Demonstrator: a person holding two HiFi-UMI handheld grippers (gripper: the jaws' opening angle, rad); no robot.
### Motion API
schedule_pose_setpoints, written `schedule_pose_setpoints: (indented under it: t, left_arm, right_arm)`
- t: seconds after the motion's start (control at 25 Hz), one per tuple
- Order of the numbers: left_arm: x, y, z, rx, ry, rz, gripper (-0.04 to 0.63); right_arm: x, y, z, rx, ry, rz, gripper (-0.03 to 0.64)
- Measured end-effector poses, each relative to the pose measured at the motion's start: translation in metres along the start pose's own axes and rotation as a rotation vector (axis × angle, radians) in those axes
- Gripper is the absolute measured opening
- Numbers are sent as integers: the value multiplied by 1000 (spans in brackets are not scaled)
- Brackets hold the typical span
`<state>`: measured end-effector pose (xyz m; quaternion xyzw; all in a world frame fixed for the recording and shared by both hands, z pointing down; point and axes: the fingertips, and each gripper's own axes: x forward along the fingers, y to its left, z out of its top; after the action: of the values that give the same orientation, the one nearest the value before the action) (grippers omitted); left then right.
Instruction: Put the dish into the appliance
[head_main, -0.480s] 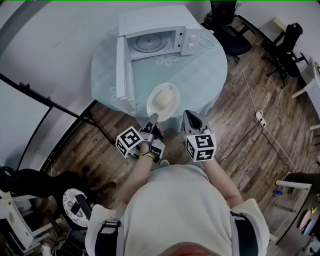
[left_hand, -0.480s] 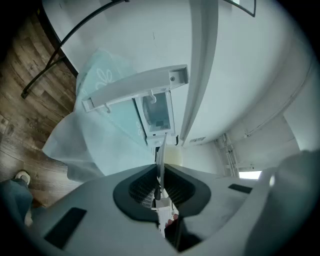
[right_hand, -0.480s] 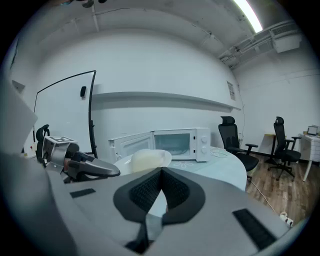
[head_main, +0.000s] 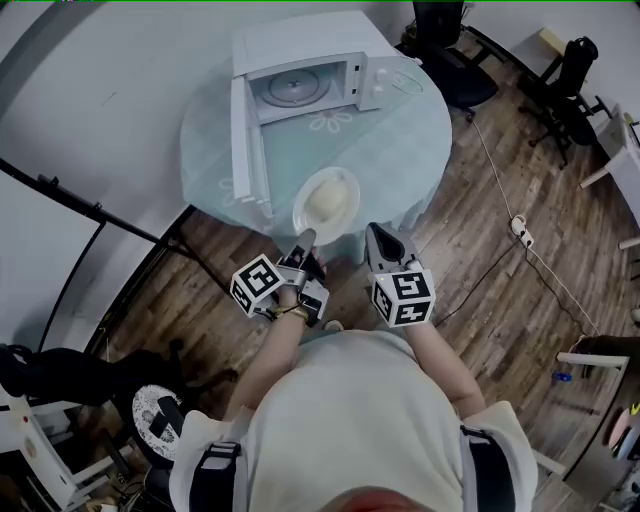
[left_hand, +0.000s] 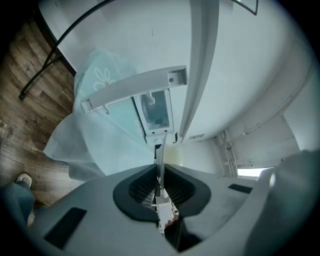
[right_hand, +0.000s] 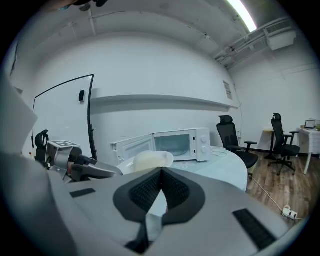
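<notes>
Round table (head_main: 400, 150): microwave (head_main: 300, 42) at its far side, door stood open to receive. Dish (head_main: 327, 197): you pinched its near rim in your left gripper (head_main: 306, 237), over the table's front edge. Right gripper (head_main: 377, 232): pressed together, empty.

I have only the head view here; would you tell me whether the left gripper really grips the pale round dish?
Observer: Yes. The left gripper view shows the left gripper with its pads pressed on the rim of the pale round dish, seen edge-on.
Operator: Thank you. Is the right gripper carrying anything?
Observer: No. Its own view shows the right gripper with jaws together and nothing between them.
Operator: Does the dish line up with the appliance?
Observer: Along the left jaws, the open chamber of the white microwave oven lies straight ahead beyond the dish.
</notes>
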<state>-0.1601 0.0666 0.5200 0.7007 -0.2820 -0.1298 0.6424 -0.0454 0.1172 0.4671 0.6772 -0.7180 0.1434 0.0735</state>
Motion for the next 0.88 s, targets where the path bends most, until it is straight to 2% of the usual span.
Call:
schedule_pose_setpoints:
  t: [0.44,0.88]
  left_arm:
    - [5,-5,9,3,4,-4,41]
    - [48,-9,13,-2,3,-1,41]
  right_arm:
    - [-3,6,3,12,2,17,8]
    - [24,-28,16,12,-24,24,6]
